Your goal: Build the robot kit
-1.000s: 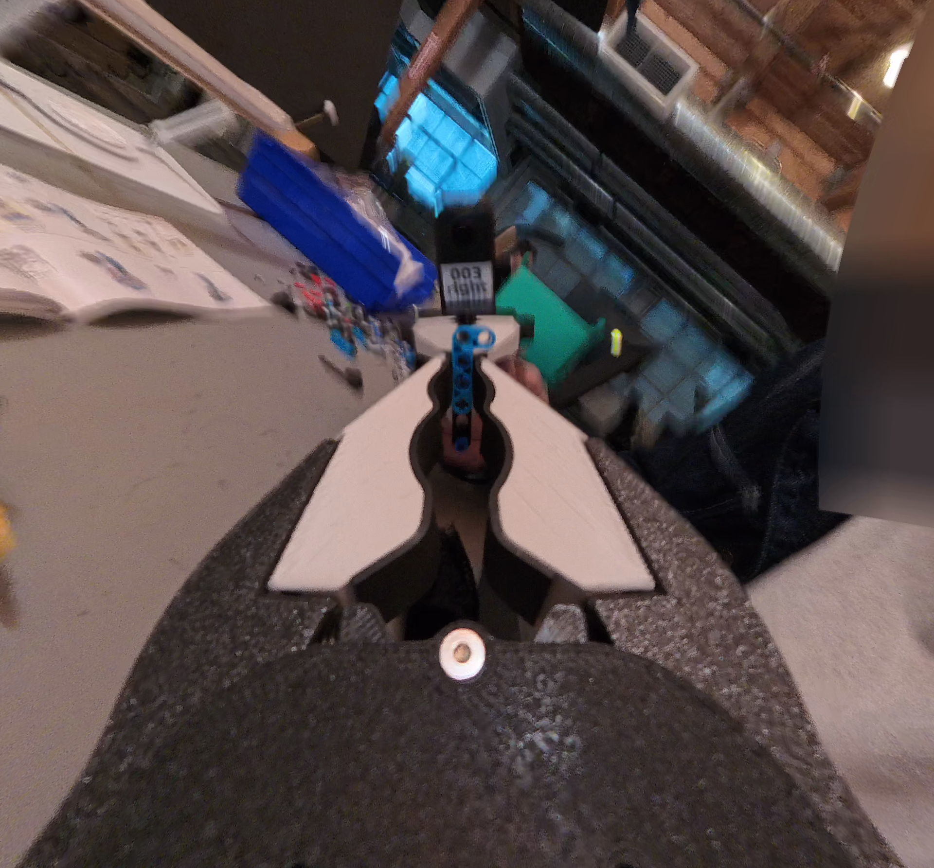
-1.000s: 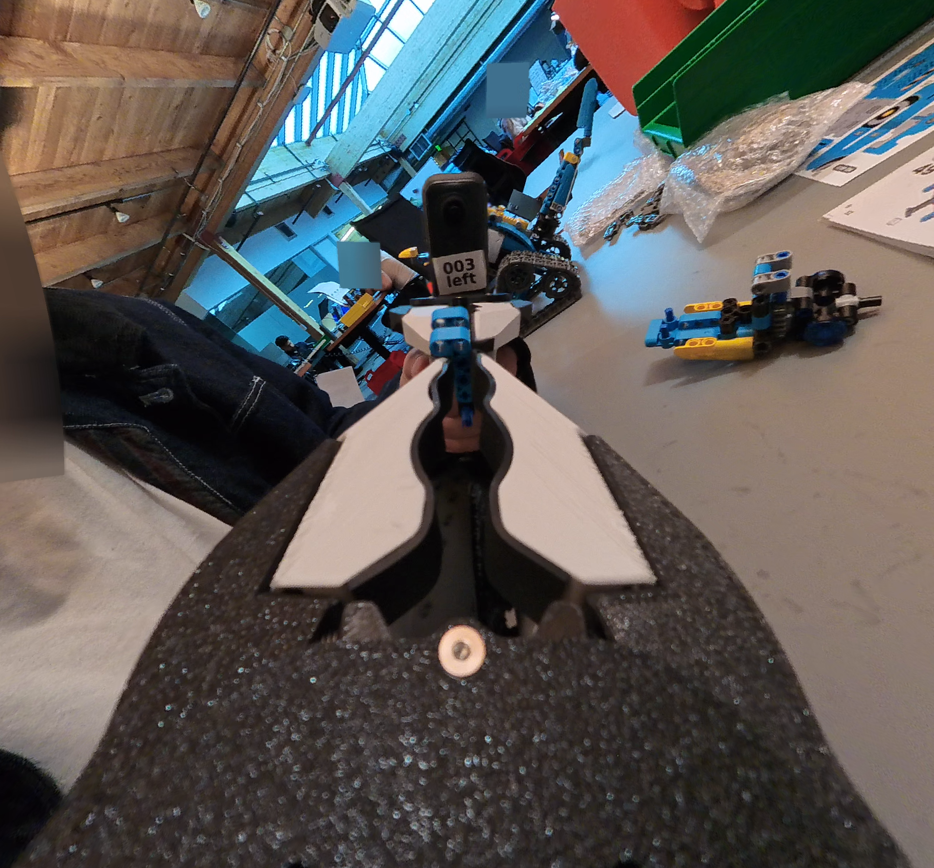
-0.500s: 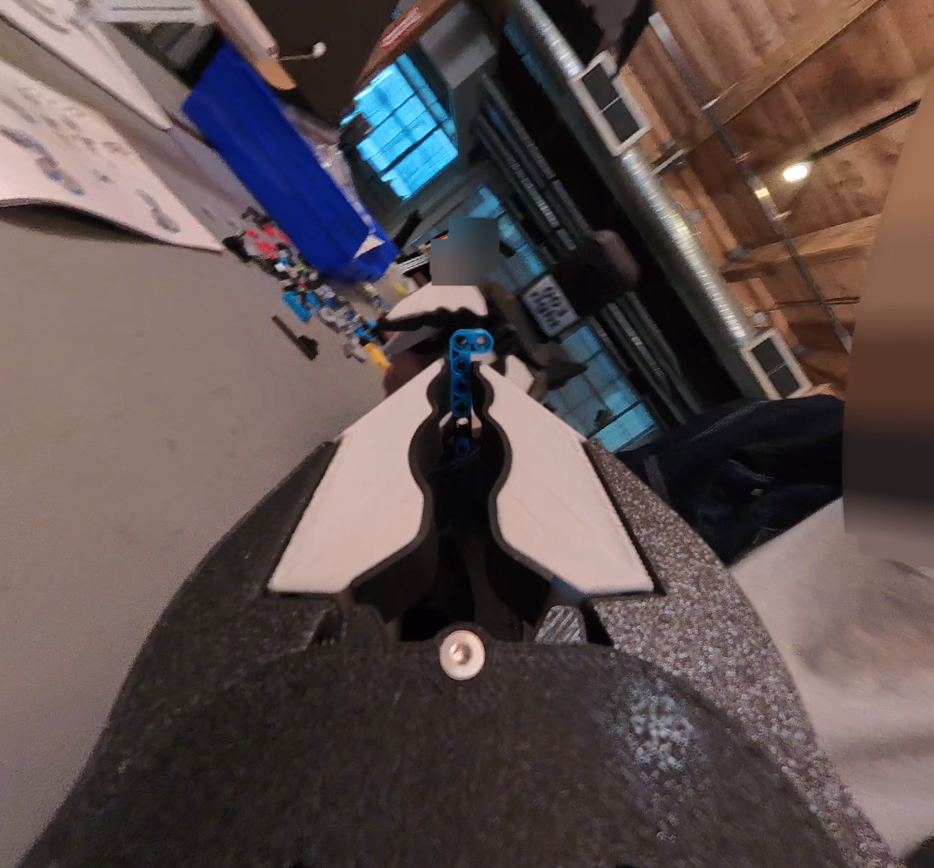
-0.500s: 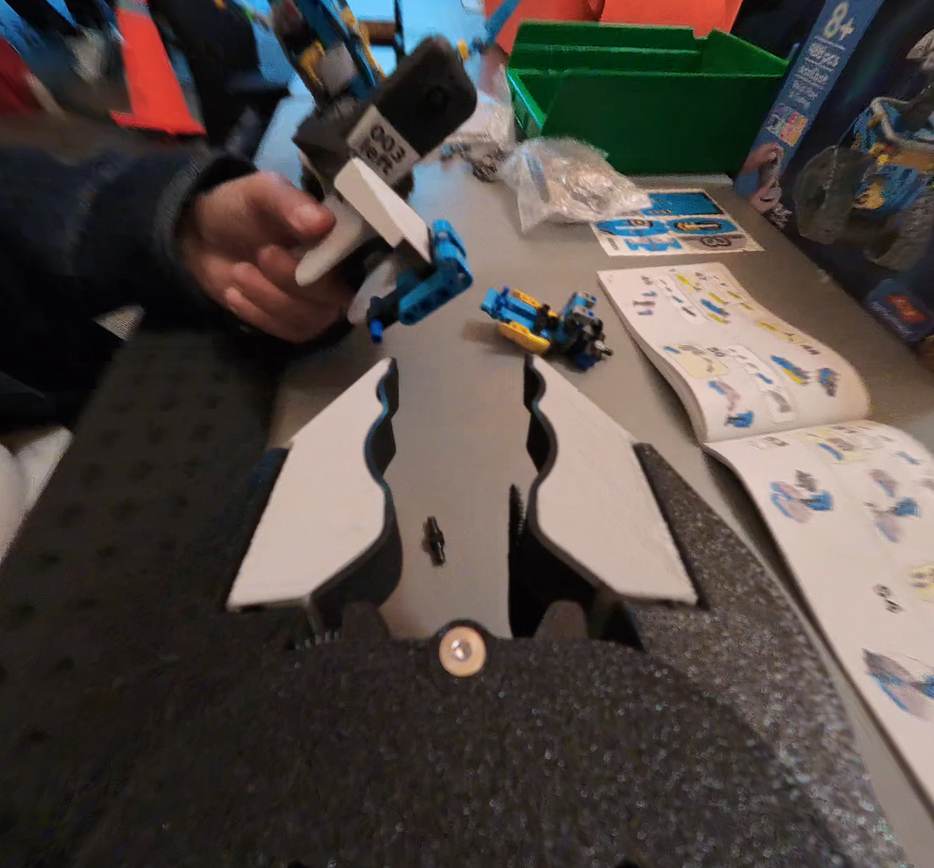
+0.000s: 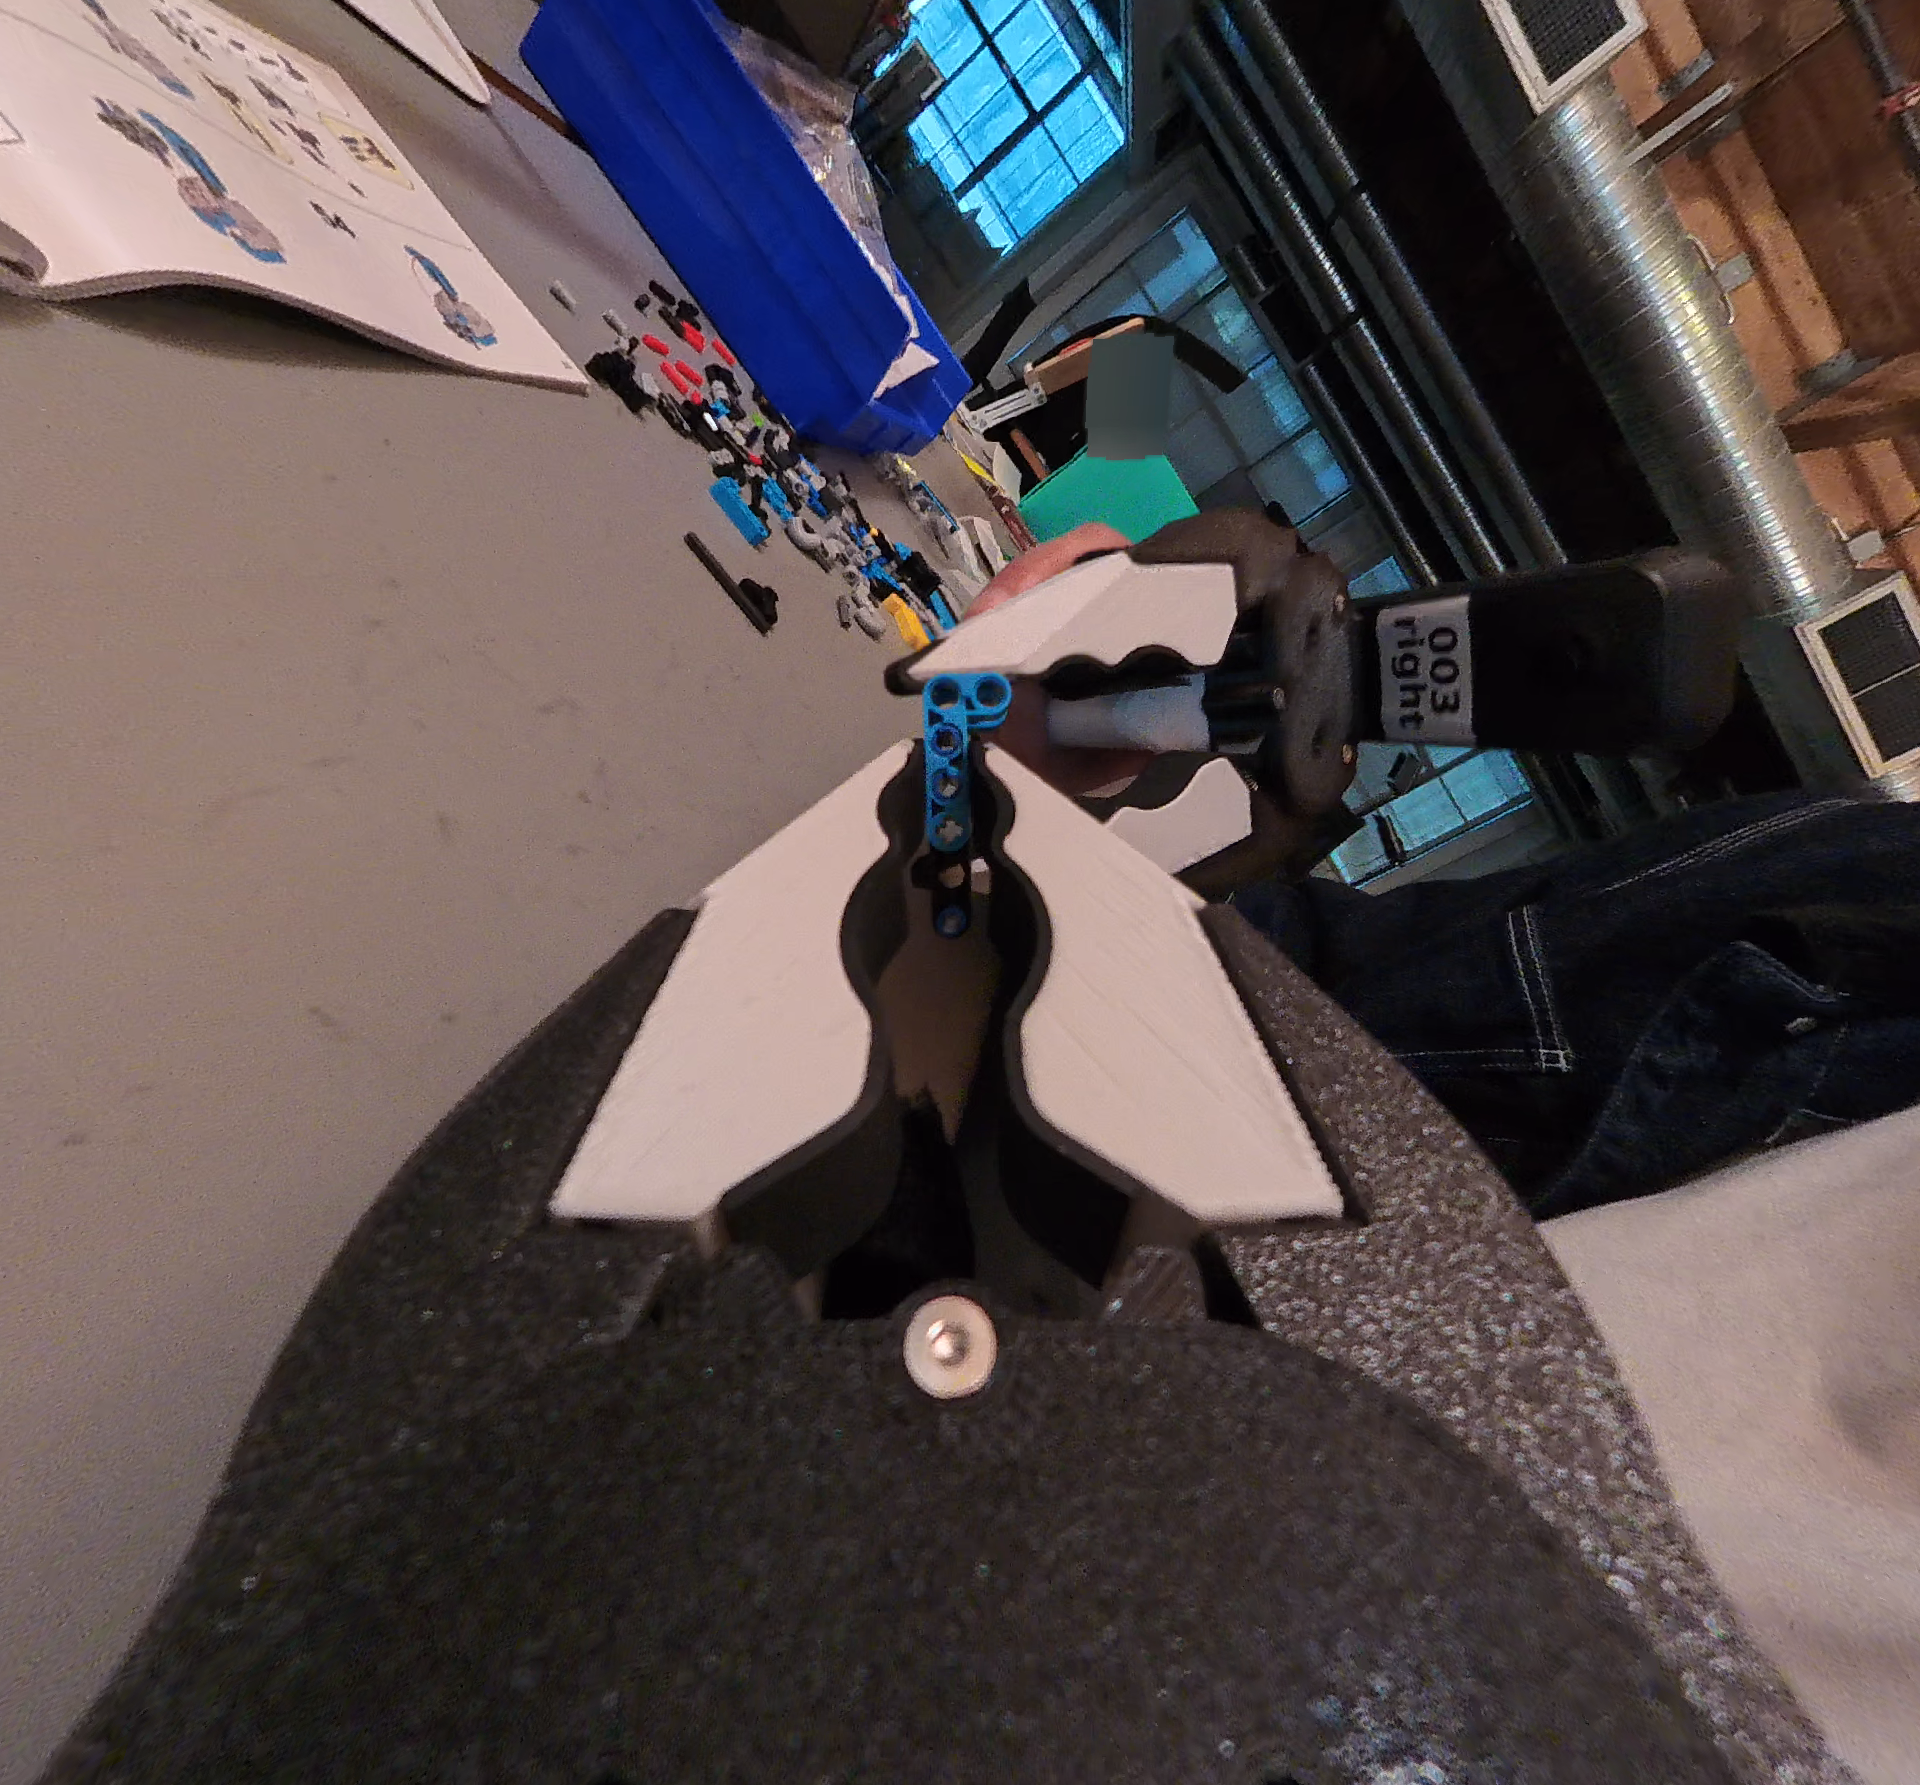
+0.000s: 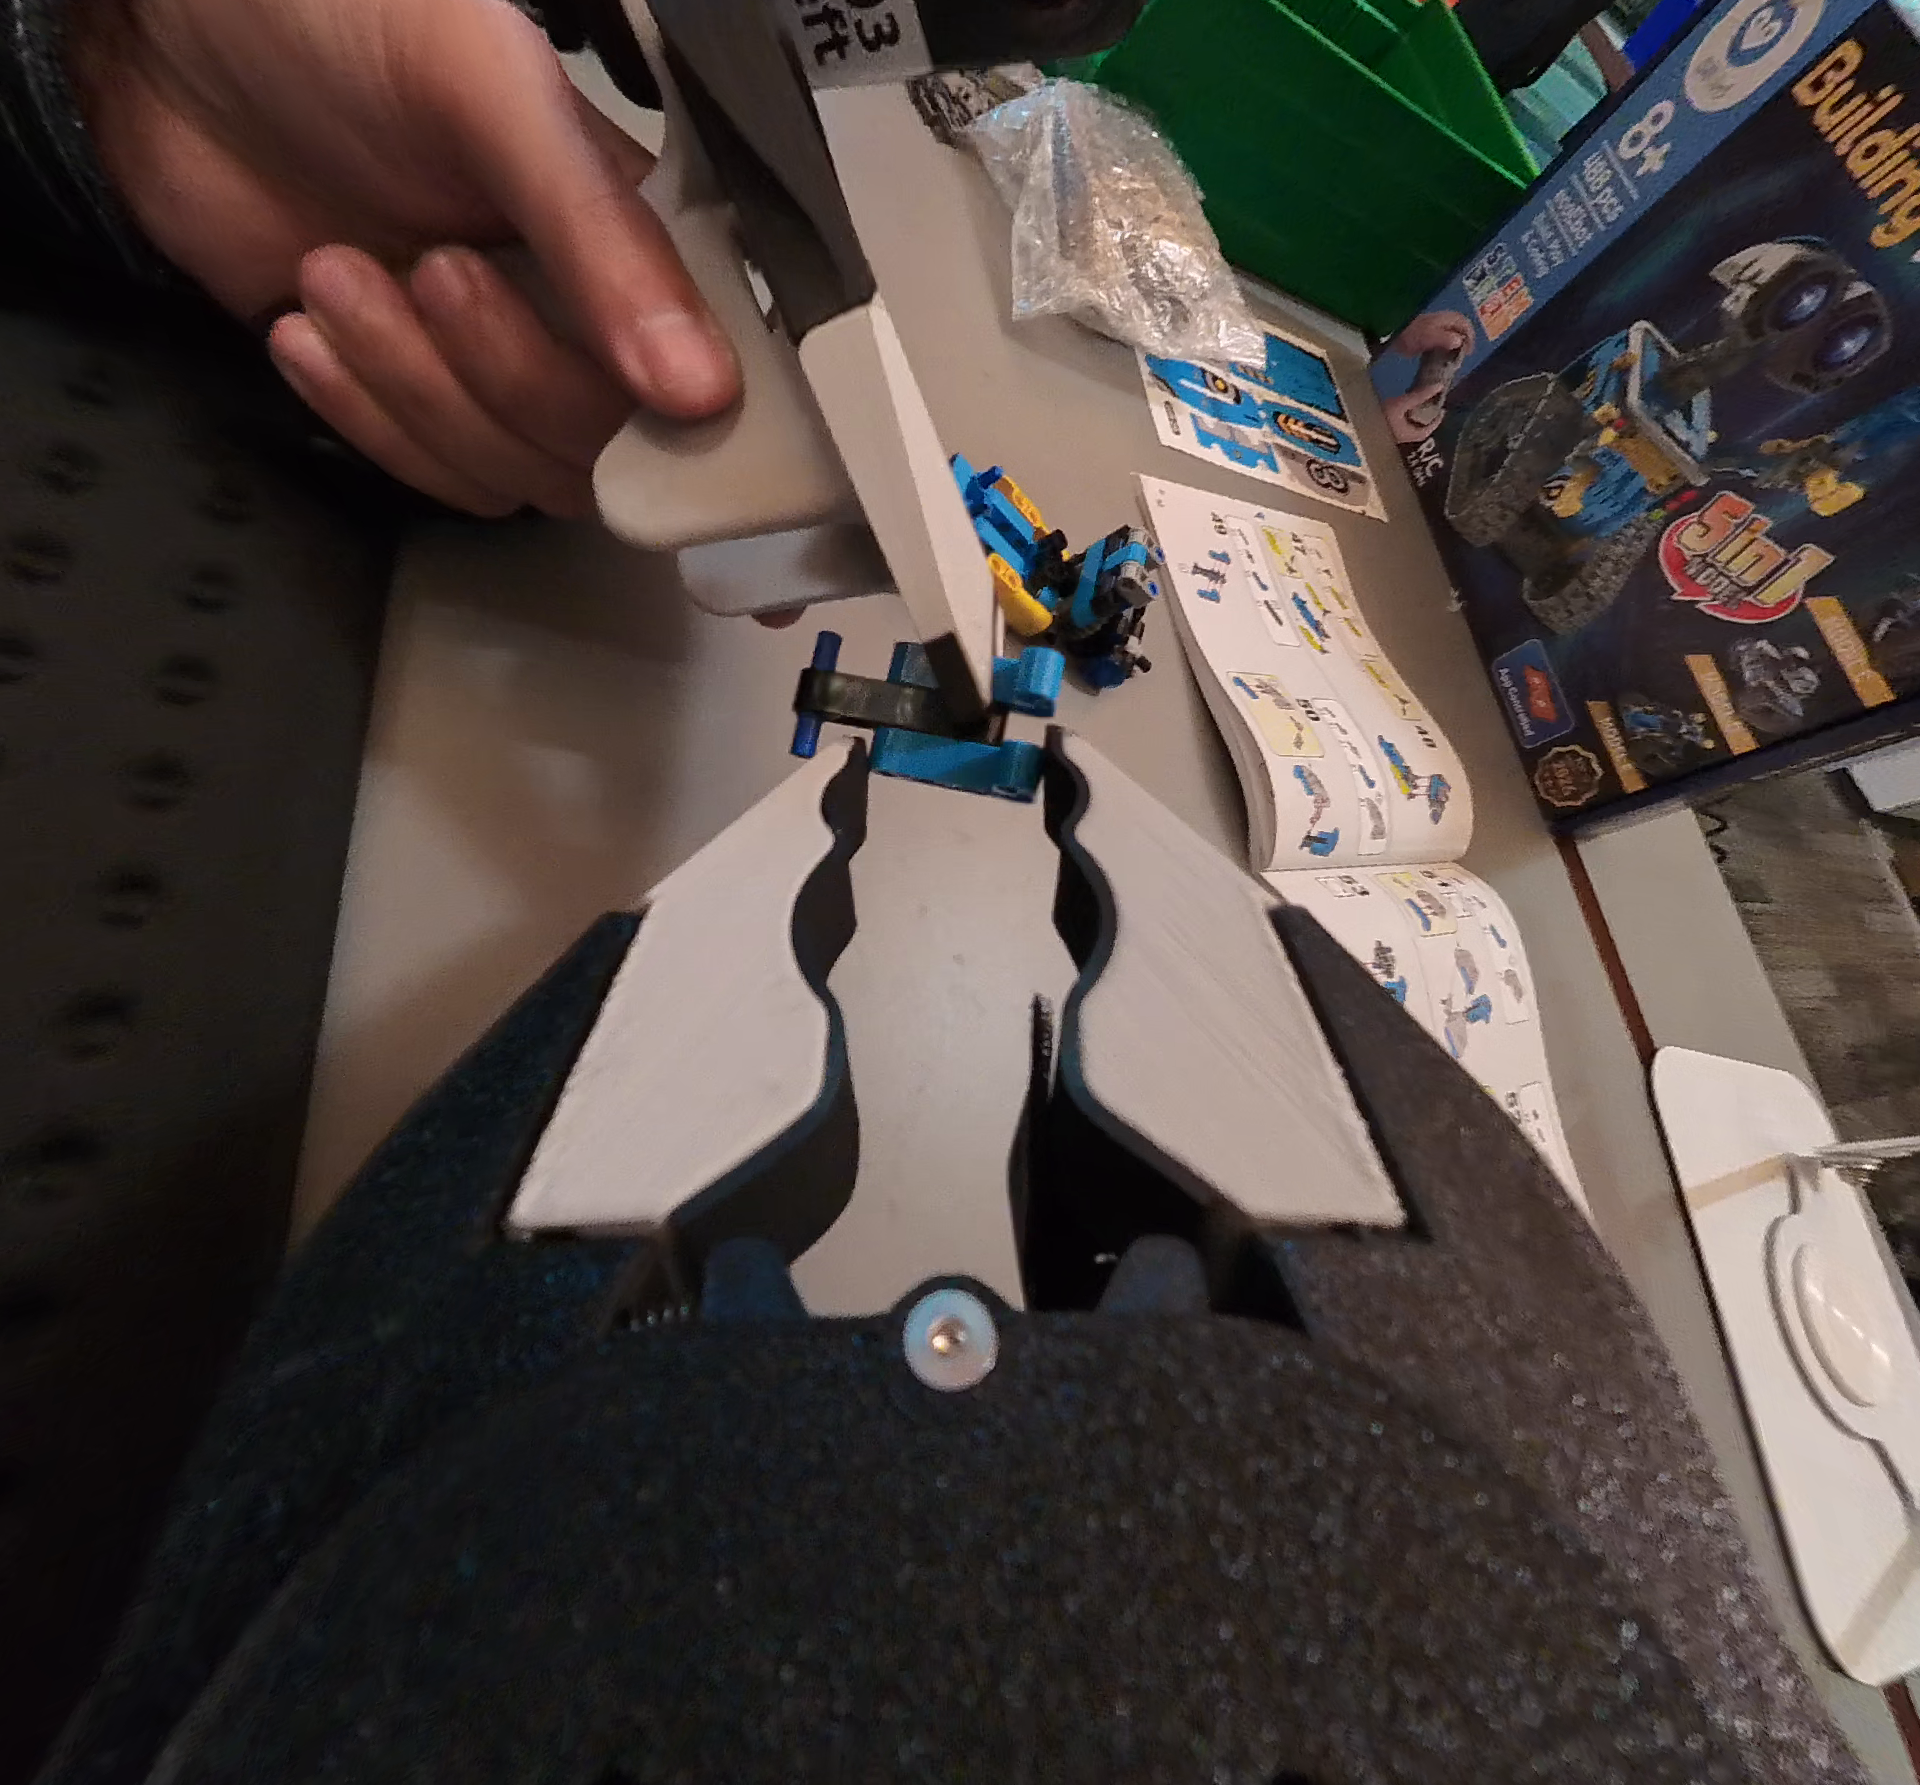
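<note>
Left gripper (image 5: pixel 951 759) clamps the blue L-beam piece (image 5: pixel 948 764) at its tips, raised off the table (image 5: pixel 312 696); right gripper (image 6: pixel 951 748) gapes wide, straddling the piece's end, gripping nothing.

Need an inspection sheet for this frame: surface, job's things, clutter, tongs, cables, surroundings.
Surface: grey table, scuffed.
Job's things: blue beam assembly with black piece; small blue-yellow build on table.
Clutter: loose parts, open manual, plastic bag, sticker sheet.
Tongs: left tongs shut on the beam assembly; right tongs open, fingertips beside the assembly.
Cables: nothing seen.
Surroundings: blue bin, green bin, kit box.
</note>
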Demonstrator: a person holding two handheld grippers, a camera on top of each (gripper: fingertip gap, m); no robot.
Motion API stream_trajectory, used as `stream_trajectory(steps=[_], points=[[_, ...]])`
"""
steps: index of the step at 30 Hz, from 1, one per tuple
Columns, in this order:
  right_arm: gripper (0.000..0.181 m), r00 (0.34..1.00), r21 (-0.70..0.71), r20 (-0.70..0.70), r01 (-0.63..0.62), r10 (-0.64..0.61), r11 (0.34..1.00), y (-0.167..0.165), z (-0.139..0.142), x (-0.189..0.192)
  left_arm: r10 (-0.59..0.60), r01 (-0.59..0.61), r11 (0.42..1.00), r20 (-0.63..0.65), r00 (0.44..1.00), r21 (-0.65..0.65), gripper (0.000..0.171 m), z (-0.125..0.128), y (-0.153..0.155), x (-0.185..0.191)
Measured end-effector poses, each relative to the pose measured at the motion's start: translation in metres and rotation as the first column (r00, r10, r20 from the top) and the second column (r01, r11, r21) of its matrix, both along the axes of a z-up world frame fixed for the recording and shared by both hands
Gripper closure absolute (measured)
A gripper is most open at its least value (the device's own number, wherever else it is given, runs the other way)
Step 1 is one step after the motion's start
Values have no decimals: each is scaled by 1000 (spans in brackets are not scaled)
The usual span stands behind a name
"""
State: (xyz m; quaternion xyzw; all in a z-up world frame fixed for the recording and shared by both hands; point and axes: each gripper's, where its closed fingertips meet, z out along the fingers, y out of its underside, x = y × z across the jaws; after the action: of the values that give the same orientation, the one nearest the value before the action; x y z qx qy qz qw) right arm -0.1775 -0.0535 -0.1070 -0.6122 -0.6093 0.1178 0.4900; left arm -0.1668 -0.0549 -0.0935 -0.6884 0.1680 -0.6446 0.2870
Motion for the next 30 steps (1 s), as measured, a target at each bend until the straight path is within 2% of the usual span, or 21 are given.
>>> stream_trajectory(steps=[4, 9, 12, 16, 18, 20, 21, 23, 24, 25, 26, 27, 29, 30], points=[[149, 999, -112, -26, -38, 36, 993, -5, -1, 4, -59, 59, 998, -6, 998, -4, 163, -1, -8, 4], [149, 997, -59, -26, -75, 73, 995, -9, 4, 10, -93, 94, 994, -29, 995, 57, 165, 2, -16, 5], [150, 994, -52, -35, -104, 102, 993, -14, 9, 11, -125, 125, 991, 10, 992, 40, 165, 5, -19, 6], [149, 991, -93, -46, -126, 122, 988, -17, 3, 9, -80, 78, 995, 28, 996, 55, 165, 9, -12, 3], [149, 980, -136, -173, -119, 95, 984, -16, 16, 4, -47, 40, 995, 78, 996, 93, 166, 19, -9, -3], [136, 946, -324, -325, -128, 17, 938, -10, 24, 5, 5, -18, 993, 106, 994, 118, 165, 25, -4, -11], [124, 919, -452, -393, -161, -33, 878, -7, 25, 4, 26, -42, 991, 128, 991, 126, 165, 29, -2, -14], [129, 834, -660, -537, -323, -125, 678, -10, 32, 0, 62, -87, 985, 163, 985, 149, 165, 36, 1, -19], [138, 775, -693, -609, -418, -167, 588, -12, 41, -3, 58, -85, 985, 172, 983, 152, 165, 37, 1, -19], [146, 729, -701, -652, -477, -207, 530, -11, 47, -5, 59, -85, 985, 175, 983, 147, 165, 37, 0, -18], [152, 725, -713, -653, -490, -221, 502, -12, 44, -9, 60, -88, 985, 187, 981, 147, 165, 39, 0, -18], [152, 741, -722, -637, -478, -210, 500, -14, 39, -13, 54, -84, 986, 197, 979, 146, 165, 40, -1, -18], [164, 742, -709, -640, -469, -200, 527, -16, 40, -18, 53, -84, 986, 206, 977, 146, 165, 41, -1, -18], [174, 737, -693, -645, -453, -203, 561, -14, 41, -17, 50, -83, 985, 210, 976, 152, 165, 43, -2, -17]])
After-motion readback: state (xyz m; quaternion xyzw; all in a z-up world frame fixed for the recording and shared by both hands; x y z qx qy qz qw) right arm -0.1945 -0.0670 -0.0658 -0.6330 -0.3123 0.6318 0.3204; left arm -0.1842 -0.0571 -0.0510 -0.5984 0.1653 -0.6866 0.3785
